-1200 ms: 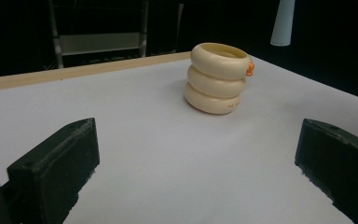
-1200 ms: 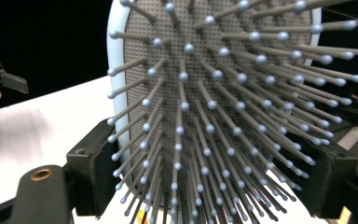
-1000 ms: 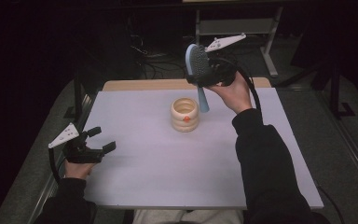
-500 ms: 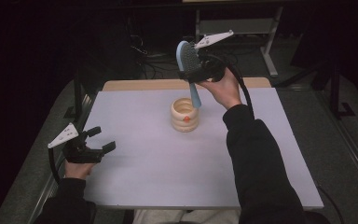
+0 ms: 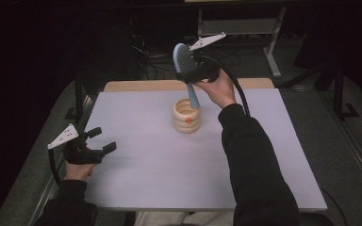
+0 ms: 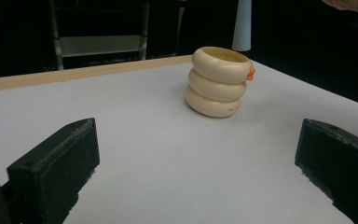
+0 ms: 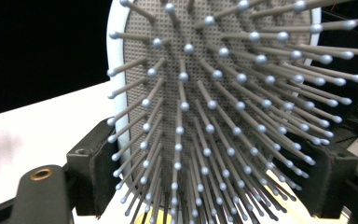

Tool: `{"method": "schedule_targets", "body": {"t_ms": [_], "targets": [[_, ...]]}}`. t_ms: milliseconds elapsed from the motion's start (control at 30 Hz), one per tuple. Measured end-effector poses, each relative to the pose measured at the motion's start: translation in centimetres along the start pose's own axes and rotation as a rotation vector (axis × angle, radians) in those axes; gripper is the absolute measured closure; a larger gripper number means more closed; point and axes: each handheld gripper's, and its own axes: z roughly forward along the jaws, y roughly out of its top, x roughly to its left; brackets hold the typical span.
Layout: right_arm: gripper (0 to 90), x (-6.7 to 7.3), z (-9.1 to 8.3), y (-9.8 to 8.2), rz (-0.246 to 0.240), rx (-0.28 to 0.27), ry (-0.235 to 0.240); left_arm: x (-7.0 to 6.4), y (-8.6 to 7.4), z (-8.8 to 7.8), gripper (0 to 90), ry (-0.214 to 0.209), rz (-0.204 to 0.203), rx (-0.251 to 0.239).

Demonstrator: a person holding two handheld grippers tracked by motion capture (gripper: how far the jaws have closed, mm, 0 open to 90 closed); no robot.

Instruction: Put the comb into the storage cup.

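The right gripper point(image 5: 199, 69), jaws clamped on the hairbrush point(image 5: 185, 63), holds it upright, handle down, above the cup point(image 5: 186, 115) for insertion, while the left gripper point(image 5: 100, 141) rests open-jawed, clear, on the table point(image 5: 160, 165).

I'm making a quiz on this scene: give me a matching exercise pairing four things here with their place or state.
Things:
1. hairbrush
2. ringed cream holder
3. left gripper
4. table

States:
A. jaws open, nothing between them
B. stands upright mid-table
C. white top, wooden far edge
D. clamped in the right gripper, handle pointing down over the holder

Pairs: 1-D, 2-B, 3-A, 4-C
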Motion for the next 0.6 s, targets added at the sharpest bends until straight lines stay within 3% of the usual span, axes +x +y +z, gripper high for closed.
{"method": "schedule_targets", "body": {"t_ms": [600], "targets": [[19.0,0.4,3.0,-0.8,0.01,0.011,0.029,0.1,0.0,0.1,0.0,0.001,-0.003,0.0]]}}
